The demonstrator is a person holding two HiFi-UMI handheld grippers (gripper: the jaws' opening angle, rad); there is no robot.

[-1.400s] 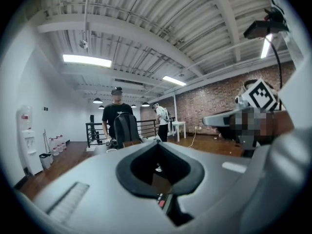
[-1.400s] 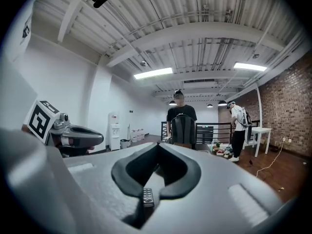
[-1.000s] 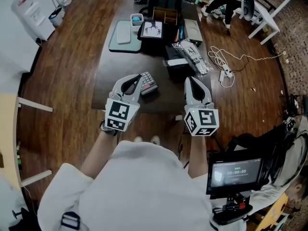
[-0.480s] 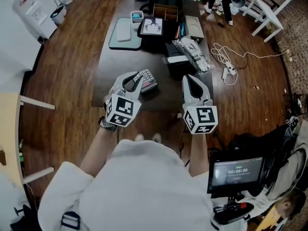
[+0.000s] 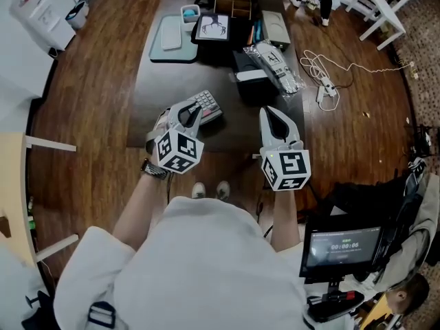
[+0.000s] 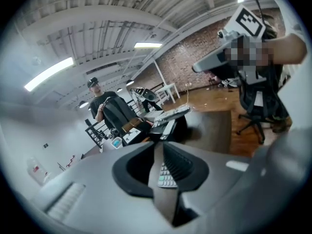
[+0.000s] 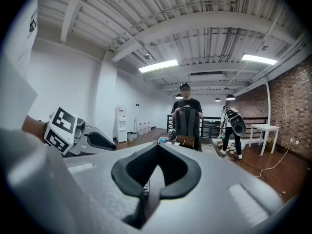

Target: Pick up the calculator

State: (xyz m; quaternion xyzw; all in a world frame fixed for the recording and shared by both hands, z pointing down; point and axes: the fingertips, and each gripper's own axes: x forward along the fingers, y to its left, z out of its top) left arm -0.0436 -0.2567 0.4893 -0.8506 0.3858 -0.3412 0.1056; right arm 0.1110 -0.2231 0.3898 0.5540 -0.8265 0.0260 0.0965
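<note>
The calculator (image 5: 208,106), grey with rows of keys, lies on the dark table (image 5: 151,95) near its front edge. My left gripper (image 5: 194,110) hovers right at the calculator's near end, tilted downward. Its jaws are opening. In the left gripper view the calculator (image 6: 167,177) shows through the gap of the left gripper (image 6: 159,152), and the pads do not press on it. My right gripper (image 5: 269,112) hangs over the table's front right part with its tips together and nothing held. The right gripper (image 7: 158,147) points roughly level along the table.
At the far end of the table are a teal tray (image 5: 168,43), a black box with a picture (image 5: 214,27), a wooden organiser (image 5: 234,5) and a silvery packet (image 5: 273,64). A white cable (image 5: 323,81) lies on the floor at the right. A person (image 7: 186,112) stands beyond the table.
My left gripper has sunk toward the calculator and rolled, and its jaws have parted. The right gripper has dropped slightly.
</note>
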